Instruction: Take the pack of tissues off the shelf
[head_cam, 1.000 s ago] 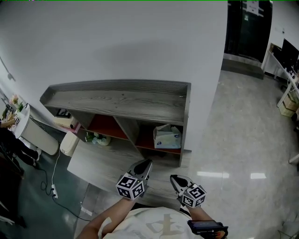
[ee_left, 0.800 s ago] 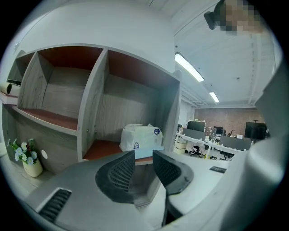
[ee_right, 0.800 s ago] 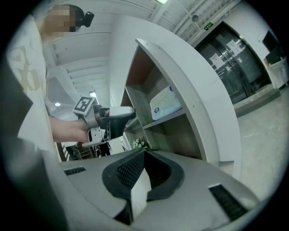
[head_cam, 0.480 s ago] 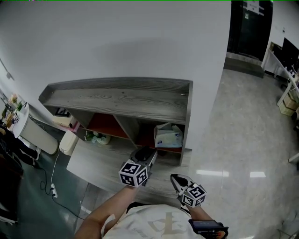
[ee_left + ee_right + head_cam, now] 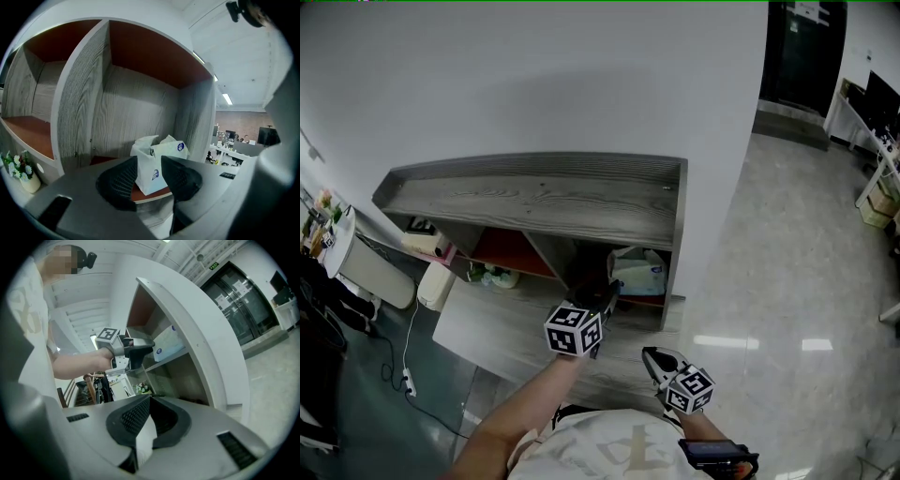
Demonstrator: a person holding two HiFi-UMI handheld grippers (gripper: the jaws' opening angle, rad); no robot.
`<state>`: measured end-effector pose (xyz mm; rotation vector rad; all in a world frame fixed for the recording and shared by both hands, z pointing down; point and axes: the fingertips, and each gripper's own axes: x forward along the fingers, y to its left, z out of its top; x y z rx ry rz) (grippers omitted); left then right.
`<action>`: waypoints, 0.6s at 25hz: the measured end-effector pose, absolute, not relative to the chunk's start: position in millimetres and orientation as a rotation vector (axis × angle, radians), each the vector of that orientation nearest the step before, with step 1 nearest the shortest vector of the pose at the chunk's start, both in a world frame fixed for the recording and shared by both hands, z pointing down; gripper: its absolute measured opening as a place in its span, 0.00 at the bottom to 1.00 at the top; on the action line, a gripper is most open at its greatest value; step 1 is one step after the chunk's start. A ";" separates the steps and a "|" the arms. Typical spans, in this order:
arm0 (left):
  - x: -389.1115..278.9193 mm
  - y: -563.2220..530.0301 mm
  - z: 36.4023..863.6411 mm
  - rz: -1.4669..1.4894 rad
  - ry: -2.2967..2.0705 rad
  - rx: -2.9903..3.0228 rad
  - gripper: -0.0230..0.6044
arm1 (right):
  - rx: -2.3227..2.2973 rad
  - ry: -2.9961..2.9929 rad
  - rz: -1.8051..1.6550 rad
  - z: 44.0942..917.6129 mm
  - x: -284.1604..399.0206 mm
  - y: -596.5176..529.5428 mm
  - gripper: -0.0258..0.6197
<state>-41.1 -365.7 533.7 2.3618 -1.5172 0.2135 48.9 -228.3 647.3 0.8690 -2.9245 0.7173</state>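
Note:
The pack of tissues (image 5: 639,272), white with blue print, stands in the right-hand compartment of the grey wooden shelf (image 5: 544,202). My left gripper (image 5: 605,296) is stretched out in front of that compartment, just short of the pack. In the left gripper view the pack (image 5: 157,161) shows in the gap between the open jaws of the left gripper (image 5: 149,163), a little beyond their tips and untouched. My right gripper (image 5: 652,357) hangs low near my body, shut and empty. In the right gripper view the left gripper (image 5: 136,350) points at the pack (image 5: 166,348).
A small vase of flowers (image 5: 492,277) sits in the left compartment, beside the upright divider (image 5: 84,103). A pink box (image 5: 431,246) and a white appliance (image 5: 375,272) stand left of the shelf, with a cable on the floor. Glass doors (image 5: 797,56) are far right.
My left gripper has moved forward and up to the mouth of the tissue compartment, and its jaws now stand apart. The right gripper has stayed where it was.

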 end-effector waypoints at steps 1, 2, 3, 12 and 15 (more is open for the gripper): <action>-41.5 -367.8 534.9 0.217 -1.520 2.351 0.31 | 0.866 -2.924 0.720 647.7 48.1 -228.2 0.05; -41.8 -369.6 536.2 0.221 -1.521 2.340 0.31 | 0.865 -2.923 0.722 648.3 48.1 -228.3 0.05; -42.0 -371.1 537.7 0.226 -1.520 2.331 0.31 | 0.867 -2.920 0.724 648.8 48.7 -228.6 0.05; -44.0 -378.9 543.7 0.250 -1.527 2.319 0.21 | 0.877 -2.911 0.718 653.1 51.4 -232.2 0.05; -45.3 -378.3 543.2 0.250 -1.541 2.313 0.16 | 0.875 -2.912 0.722 652.7 51.7 -232.3 0.05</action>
